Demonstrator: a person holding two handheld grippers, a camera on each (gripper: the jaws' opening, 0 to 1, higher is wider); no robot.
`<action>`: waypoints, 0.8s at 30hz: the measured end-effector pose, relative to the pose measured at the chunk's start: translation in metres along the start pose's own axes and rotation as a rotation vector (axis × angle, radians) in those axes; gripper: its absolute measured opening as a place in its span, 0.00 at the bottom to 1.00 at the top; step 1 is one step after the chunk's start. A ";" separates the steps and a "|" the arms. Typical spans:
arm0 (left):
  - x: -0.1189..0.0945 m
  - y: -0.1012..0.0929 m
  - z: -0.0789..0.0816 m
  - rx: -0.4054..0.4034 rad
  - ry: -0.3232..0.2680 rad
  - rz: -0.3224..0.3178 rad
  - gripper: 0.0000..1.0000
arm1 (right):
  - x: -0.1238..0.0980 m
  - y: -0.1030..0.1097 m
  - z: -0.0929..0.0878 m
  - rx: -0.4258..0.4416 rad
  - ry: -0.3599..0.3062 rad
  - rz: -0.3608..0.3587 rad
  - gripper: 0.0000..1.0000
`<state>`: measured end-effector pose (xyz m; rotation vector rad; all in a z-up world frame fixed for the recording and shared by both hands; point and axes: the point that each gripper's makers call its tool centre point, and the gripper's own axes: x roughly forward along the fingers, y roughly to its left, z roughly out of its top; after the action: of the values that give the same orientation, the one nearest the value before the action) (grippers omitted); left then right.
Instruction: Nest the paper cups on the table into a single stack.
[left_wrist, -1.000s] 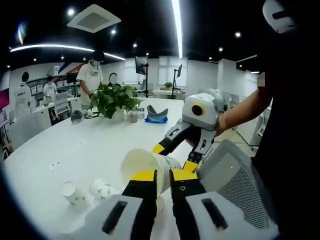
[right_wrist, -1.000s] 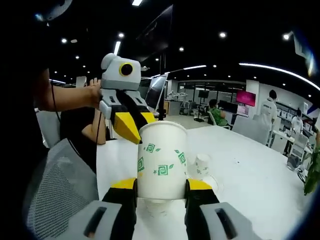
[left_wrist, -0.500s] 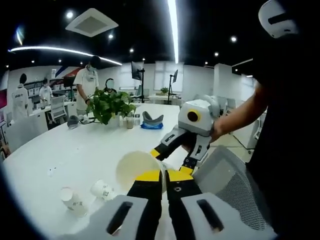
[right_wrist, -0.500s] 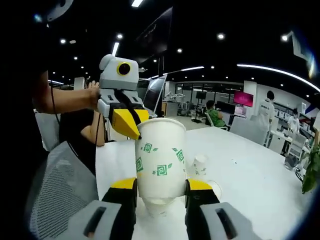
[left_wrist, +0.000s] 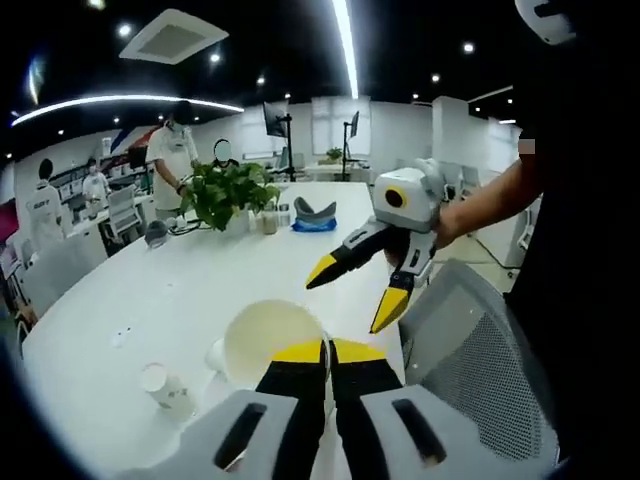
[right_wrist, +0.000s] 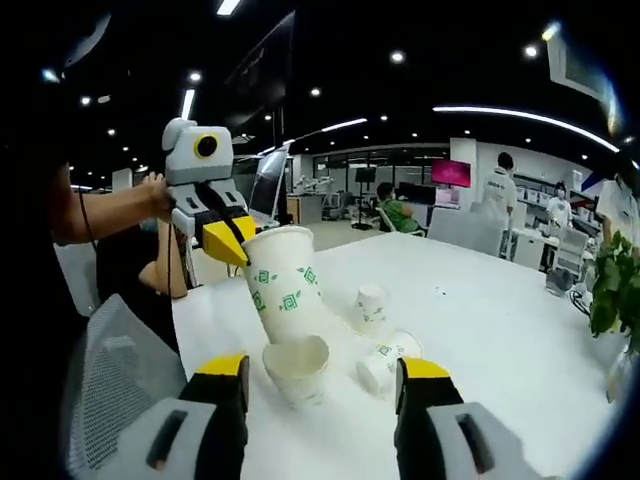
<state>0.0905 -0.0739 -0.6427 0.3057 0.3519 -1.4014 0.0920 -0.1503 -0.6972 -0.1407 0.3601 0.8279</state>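
Left gripper view: at 8 o'clock we see a little cup (left_wrist: 165, 388) standing on the white table (left_wrist: 150, 290). Near the middle is the big cup (left_wrist: 265, 340), with its round mouth facing us. Our left gripper (left_wrist: 326, 348) is at 6 o'clock. Its jaws are pinched together on the rim of the big cup. At 2 o'clock the right gripper (left_wrist: 354, 292) hangs in the air with its jaws spread wide and nothing in them.

In the right gripper view, the big cup is at 11 o'clock, up off the table and leaning. Its long way runs from 11 o'clock down to 5 o'clock. Its mouth points up and its bottom points down. Its bottom is right by the rim of an open cup (right_wrist: 297, 368) that stands on the table at 6 o'clock. We cannot tell if the two touch. To the right, a standing cup (right_wrist: 371, 302) waits at 1 o'clock. A lying cup (right_wrist: 385, 367) rests on its side at 5 o'clock.

We think these paper cups are very light and soft. A hard squeeze would dent them, and a bump would knock them over. The rim is the stiffest part, so we would hold a cup there, or gently around its sides.
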 end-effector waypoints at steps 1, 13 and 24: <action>0.000 0.000 -0.002 0.008 0.013 0.001 0.00 | -0.001 -0.001 -0.002 0.001 0.003 -0.005 0.62; 0.009 0.001 -0.026 0.080 0.148 -0.004 0.00 | -0.021 -0.011 -0.025 0.064 0.027 -0.095 0.71; 0.024 0.003 -0.048 0.094 0.259 -0.016 0.00 | -0.025 -0.010 -0.029 0.080 0.028 -0.120 0.70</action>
<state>0.0943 -0.0755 -0.6966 0.5659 0.5022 -1.3993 0.0765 -0.1822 -0.7151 -0.0980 0.4068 0.6926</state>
